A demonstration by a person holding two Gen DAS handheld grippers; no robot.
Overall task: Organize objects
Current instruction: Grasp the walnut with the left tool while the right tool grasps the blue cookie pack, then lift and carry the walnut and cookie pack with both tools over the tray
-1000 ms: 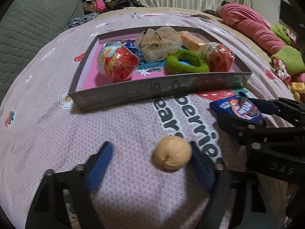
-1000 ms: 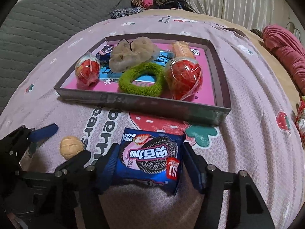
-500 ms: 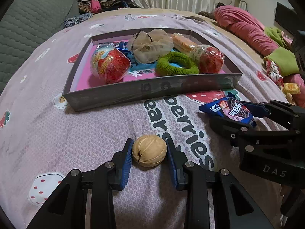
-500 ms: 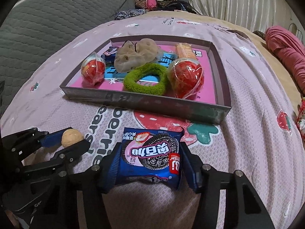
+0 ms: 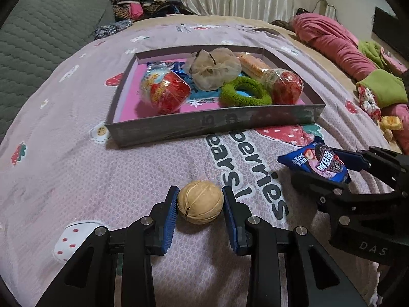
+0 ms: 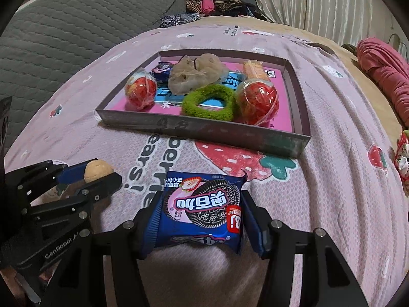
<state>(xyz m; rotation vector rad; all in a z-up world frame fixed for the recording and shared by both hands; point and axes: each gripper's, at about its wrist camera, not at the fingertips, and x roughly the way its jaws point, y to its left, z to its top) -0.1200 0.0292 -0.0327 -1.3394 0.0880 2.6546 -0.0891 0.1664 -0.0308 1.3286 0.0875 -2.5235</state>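
Left wrist: left tongs (image 5: 200, 204), earlier wide, now clamped on walnut (image 5: 200, 202); right tongs (image 6: 202, 217) gripping cookie packet (image 6: 202, 209).

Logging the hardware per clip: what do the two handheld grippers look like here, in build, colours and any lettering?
Both are black, angular linkage frames joined by silver round-headed bolts, each with two fingers carrying blue ribbed pads. The right gripper shows white "DAS" lettering on its body in the left wrist view; the left gripper reads "GenRobot.AI" in the right wrist view. No cables, hands or sleeves show.

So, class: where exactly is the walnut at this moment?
In the left wrist view the walnut sits low and centre, clamped between the left gripper's blue pads on the pink bedspread, in front of the grey tray.
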